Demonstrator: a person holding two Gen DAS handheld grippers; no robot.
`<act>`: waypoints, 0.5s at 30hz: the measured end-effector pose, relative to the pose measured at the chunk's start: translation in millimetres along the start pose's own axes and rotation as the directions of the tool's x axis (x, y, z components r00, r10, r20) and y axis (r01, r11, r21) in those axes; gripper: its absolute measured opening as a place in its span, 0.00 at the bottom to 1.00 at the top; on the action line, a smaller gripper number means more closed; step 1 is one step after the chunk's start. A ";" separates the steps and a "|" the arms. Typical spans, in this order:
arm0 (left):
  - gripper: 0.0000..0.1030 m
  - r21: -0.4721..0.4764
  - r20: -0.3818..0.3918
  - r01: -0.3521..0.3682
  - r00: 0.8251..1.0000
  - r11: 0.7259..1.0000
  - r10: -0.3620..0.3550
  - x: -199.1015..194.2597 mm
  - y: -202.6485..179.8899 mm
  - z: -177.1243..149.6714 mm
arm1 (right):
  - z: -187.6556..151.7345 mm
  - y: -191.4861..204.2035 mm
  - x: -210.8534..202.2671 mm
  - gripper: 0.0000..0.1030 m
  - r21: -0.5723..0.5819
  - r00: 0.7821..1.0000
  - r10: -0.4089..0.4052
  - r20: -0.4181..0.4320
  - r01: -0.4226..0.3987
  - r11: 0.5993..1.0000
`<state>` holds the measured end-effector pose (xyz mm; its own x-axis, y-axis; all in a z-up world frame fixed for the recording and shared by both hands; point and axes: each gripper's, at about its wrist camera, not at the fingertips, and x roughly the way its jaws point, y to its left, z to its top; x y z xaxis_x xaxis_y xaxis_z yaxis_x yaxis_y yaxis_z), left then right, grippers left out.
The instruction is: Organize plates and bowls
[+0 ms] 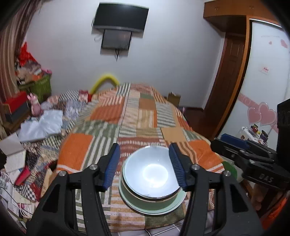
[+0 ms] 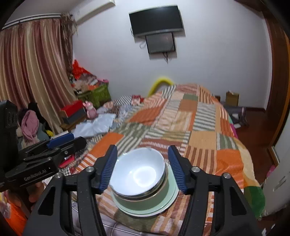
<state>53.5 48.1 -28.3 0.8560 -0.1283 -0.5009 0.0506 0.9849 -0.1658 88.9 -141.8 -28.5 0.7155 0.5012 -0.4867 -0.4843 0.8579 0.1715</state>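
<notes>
A white bowl [image 1: 151, 170] sits nested in a green bowl [image 1: 154, 197], which stands on a pale green plate [image 1: 154, 207] at the near edge of the bed. The stack also shows in the right wrist view: white bowl [image 2: 139, 172], green bowl [image 2: 145, 201], plate [image 2: 172, 197]. My left gripper [image 1: 145, 167] is open and empty, its blue pads on either side of the stack in the image, held back from it. My right gripper [image 2: 142, 167] is open and empty in the same stance. The right gripper shows at the right in the left wrist view [image 1: 233, 143].
The stack rests on a patchwork quilt [image 1: 145, 112] covering the bed. Clutter, papers and a pink toy [image 1: 34, 105] lie at the left. A wardrobe [image 1: 268, 72] and a small table with jars [image 1: 257, 132] stand at the right. A TV [image 1: 120, 16] hangs on the far wall.
</notes>
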 end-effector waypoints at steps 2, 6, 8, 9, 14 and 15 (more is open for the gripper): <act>0.65 0.006 0.032 -0.005 0.999 1.000 0.005 -10.4 -3.1 0.6 | 0.0 2.1 -7.8 0.64 -0.011 1.000 -0.008 0.026 0.009 1.000; 0.75 0.006 0.087 -0.001 0.996 1.000 0.001 -28.9 -4.5 1.5 | -0.6 5.5 -16.7 0.75 -0.013 0.998 -0.026 0.064 0.027 1.000; 0.81 0.015 0.116 -0.012 0.993 1.000 0.010 -36.8 -6.4 0.8 | -1.2 6.8 -20.0 0.78 -0.015 0.997 -0.032 0.075 0.033 0.999; 0.84 0.022 0.134 -0.018 0.991 1.000 0.015 -41.2 -7.8 -0.1 | -1.4 7.1 -21.2 0.80 -0.014 0.996 -0.034 0.081 0.035 0.999; 0.93 0.030 0.185 -0.029 0.982 0.999 0.023 -55.7 -9.7 -3.9 | -4.7 9.2 -30.3 0.93 -0.010 0.991 -0.055 0.120 0.056 0.998; 0.95 0.030 0.196 -0.035 0.980 0.999 0.029 -58.2 -10.0 -4.5 | -4.7 9.9 -31.0 0.95 -0.011 0.990 -0.061 0.127 0.063 0.998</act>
<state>0.8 45.3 -1.3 0.9414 -0.0746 -0.3291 0.0358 0.9918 -0.1223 59.5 -149.3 -15.8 0.8020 0.4581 -0.3834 -0.4436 0.8865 0.1312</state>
